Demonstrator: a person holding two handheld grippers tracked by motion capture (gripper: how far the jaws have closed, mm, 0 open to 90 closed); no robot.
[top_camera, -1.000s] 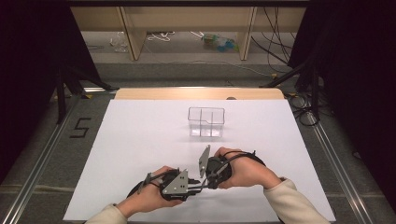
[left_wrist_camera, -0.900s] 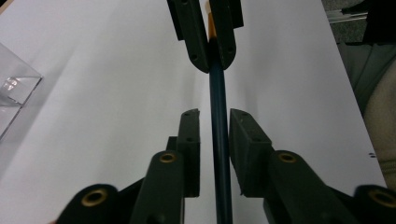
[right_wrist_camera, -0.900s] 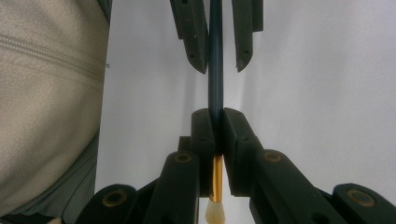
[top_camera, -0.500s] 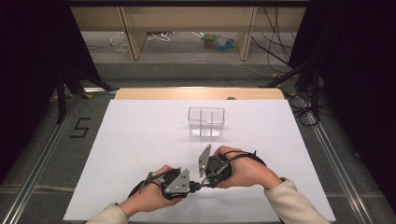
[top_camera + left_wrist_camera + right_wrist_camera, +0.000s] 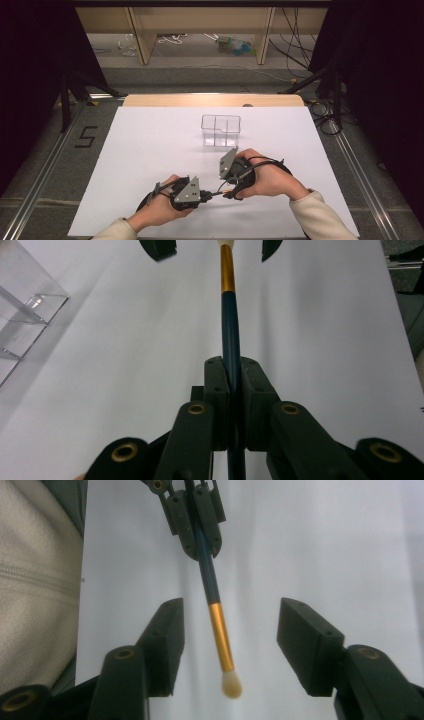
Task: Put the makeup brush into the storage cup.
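White-covered worktop [image 5: 150,150] in a dark room. Near its front edge, the left gripper [image 5: 234,390] clamps a slim dark-blue, gold-banded, pale-tipped brush [image 5: 230,335]; the right gripper [image 5: 230,630], jaws just opening, straddles its tip untouched.

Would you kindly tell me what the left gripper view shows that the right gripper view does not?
The left gripper view adds the clear box at its left edge. The right gripper view adds a person's beige garment. Shared: the brush, the left gripper shut on its dark handle, the right gripper, whose fingers have just been opening with the brush's tip end between them untouched, and the white table.
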